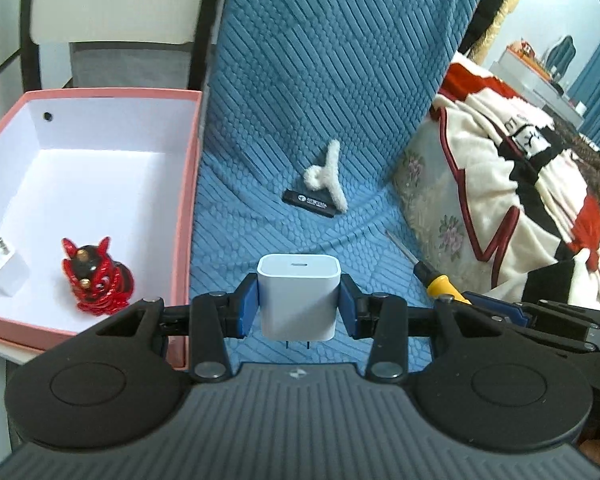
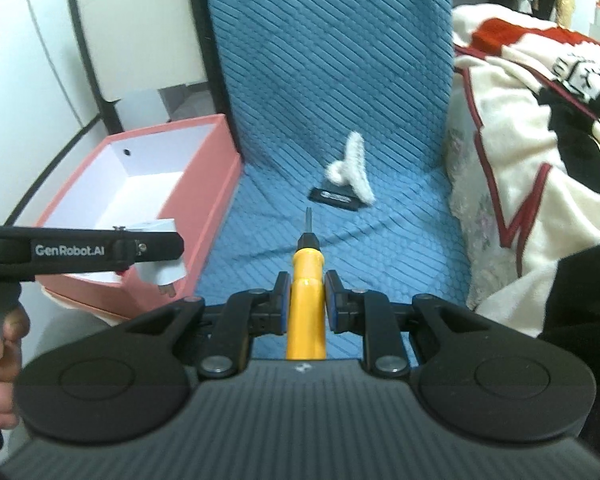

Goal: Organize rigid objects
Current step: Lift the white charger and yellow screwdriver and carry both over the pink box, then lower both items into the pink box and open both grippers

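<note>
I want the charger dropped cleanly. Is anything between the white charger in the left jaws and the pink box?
Nothing visible blocks it. The white charger hangs right of the pink box, whose open top holds only a red figurine and small white plug.

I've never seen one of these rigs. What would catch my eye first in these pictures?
Probably the white charger cube clamped in the left gripper above the blue quilted cover, and the yellow-handled screwdriver gripped by the right gripper. Next, the bright red figurine inside the pink box on the left, beside a small white adapter.
</note>
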Demonstrator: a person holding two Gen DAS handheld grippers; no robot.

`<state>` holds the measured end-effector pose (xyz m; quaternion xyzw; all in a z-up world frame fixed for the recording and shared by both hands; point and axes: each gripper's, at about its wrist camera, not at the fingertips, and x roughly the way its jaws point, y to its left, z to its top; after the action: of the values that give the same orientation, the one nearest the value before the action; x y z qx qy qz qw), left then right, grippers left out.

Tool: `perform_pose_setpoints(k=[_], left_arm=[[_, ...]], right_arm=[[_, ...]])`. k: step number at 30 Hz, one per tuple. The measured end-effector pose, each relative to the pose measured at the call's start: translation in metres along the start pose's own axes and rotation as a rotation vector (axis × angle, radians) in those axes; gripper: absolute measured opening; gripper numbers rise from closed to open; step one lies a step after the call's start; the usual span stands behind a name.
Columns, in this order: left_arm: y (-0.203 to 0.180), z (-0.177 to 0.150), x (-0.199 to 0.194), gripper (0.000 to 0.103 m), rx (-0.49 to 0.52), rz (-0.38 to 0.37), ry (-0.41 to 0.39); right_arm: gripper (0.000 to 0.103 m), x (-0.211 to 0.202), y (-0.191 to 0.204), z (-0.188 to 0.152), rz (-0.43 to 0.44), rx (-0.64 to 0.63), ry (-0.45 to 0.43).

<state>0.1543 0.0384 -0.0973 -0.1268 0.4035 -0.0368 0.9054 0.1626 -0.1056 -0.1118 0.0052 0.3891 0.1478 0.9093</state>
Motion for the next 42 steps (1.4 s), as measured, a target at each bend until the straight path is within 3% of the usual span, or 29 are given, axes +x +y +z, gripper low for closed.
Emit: perform_pose_setpoints(k=[14,25,32,42], left_arm=[[0.059,-0.003,-0.066,0.048,-0.078,0.074,-0.083],[0.122,-0.006,-0.104,0.048,-0.159,0.163,-0.119],[0.163,0.004,-0.095,0.048,-0.188,0.164,-0.098],[0.222,0.026,-0.038,0.048,-0.213,0.143,-0.017]], right_arm=[[0.021,-0.015,0.084,0.015,0.152,-0.146,-0.040],[0.021,0.003,0.149,0.026,0.271,-0.207,0.002],[0.021,0.028,0.180,0.033,0.280,-0.220,0.050],[0.021,0.089,0.194,0.053,0.219,-0.157,0.122]])
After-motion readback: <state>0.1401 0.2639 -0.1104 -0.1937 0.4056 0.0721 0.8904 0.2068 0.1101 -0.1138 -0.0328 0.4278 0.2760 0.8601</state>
